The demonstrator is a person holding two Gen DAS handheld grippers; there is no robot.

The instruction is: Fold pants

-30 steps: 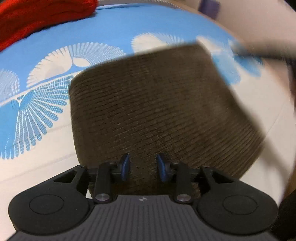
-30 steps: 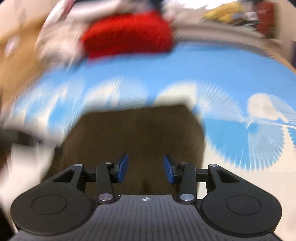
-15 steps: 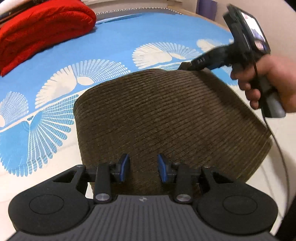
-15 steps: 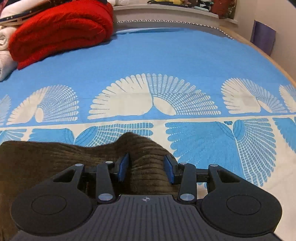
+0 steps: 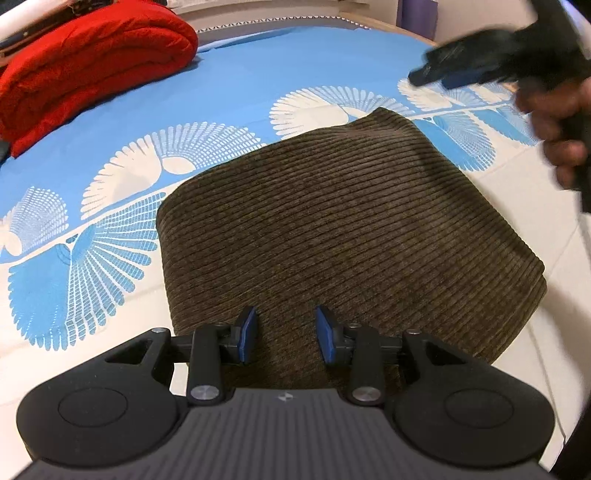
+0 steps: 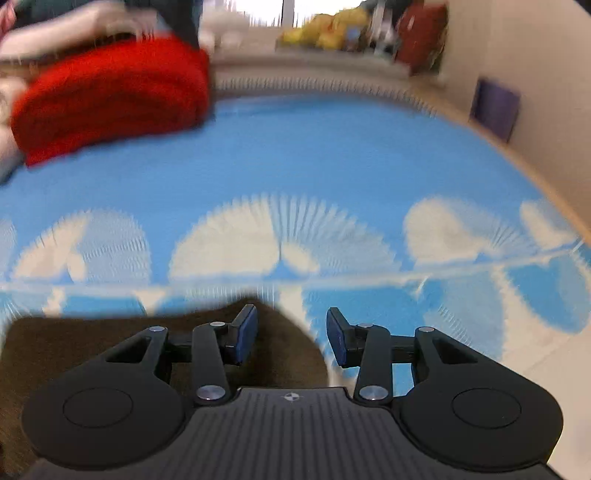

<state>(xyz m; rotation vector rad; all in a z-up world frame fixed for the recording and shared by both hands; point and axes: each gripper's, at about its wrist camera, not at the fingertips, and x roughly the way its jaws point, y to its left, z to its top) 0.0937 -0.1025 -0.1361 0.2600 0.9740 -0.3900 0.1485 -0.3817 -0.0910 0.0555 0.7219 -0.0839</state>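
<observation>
The brown corduroy pants point(image 5: 332, 229) lie folded into a compact rectangle on the blue and white bedsheet point(image 5: 258, 85). My left gripper point(image 5: 285, 338) is open and empty, just above the near edge of the pants. My right gripper point(image 6: 291, 338) is open and empty, lifted above the far right corner of the pants point(image 6: 110, 343). It also shows blurred in the left wrist view point(image 5: 461, 70), up in the air past the far corner of the pants, with the hand that holds it.
A folded red blanket point(image 5: 85, 70) lies at the far left of the bed; it also shows in the right wrist view point(image 6: 110, 96). A shelf with cluttered items point(image 6: 351, 33) and a purple object point(image 6: 495, 109) stand beyond the bed by the wall.
My right gripper has let go of the far corner of the pants and lifted up and away, and has opened wider. My left gripper has opened a little and stayed in place.
</observation>
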